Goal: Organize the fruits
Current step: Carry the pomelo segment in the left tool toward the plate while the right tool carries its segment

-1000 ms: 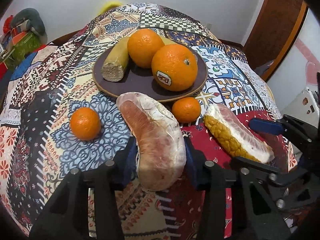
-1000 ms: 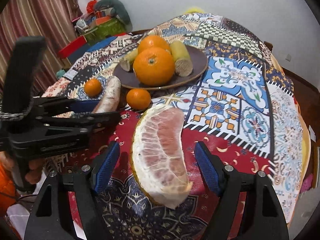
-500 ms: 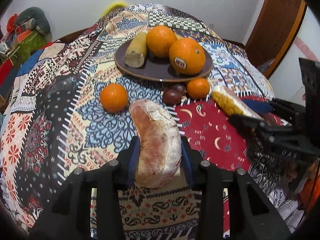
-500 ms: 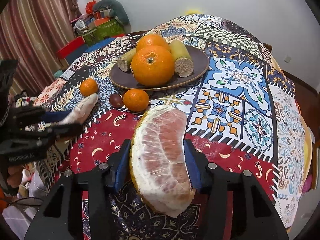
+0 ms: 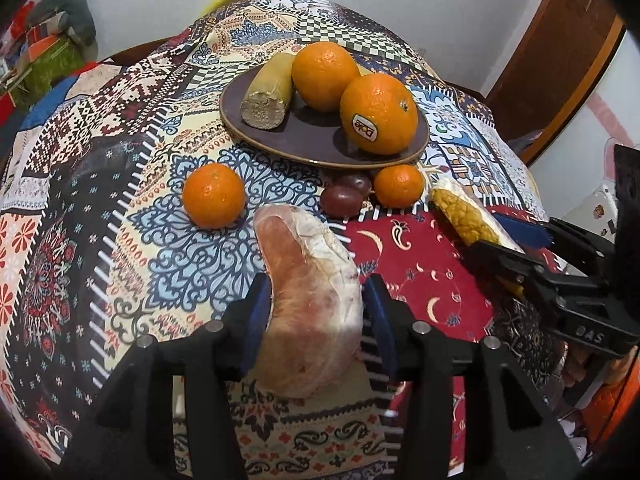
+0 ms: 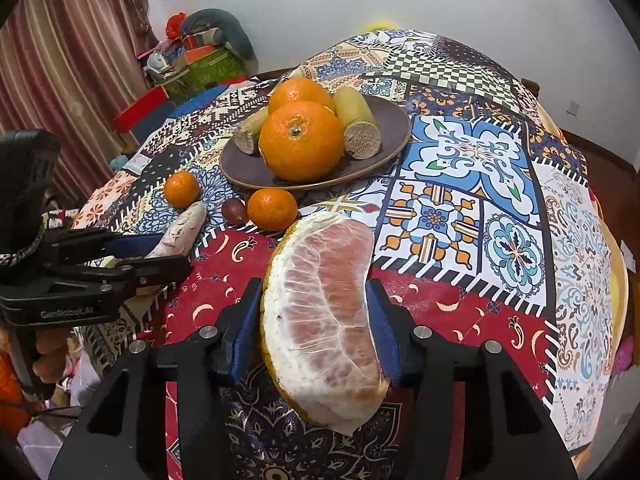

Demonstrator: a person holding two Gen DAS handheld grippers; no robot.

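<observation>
**Two pomelo wedges, one in each set of tongs**

You are holding one pomelo segment in each hand, low over the patterned counter. The left tongs are bracketing the peeled pomelo wedge at its thick middle; their jaws are easing apart, and a sliver of gap is showing on the right pad, so the hold looks loose. The right tongs are pressing both blue pads against the rind-backed pomelo wedge, flesh facing up, likely so the soft pulp is not being crushed.

The brown plate is sitting further back, already carrying two big oranges and cut cane pieces. Two small mandarins and dark round fruits are lying just in front of it on the cloth. Free plate area is showing mostly at the front rim, which is probably where you are heading.
</observation>
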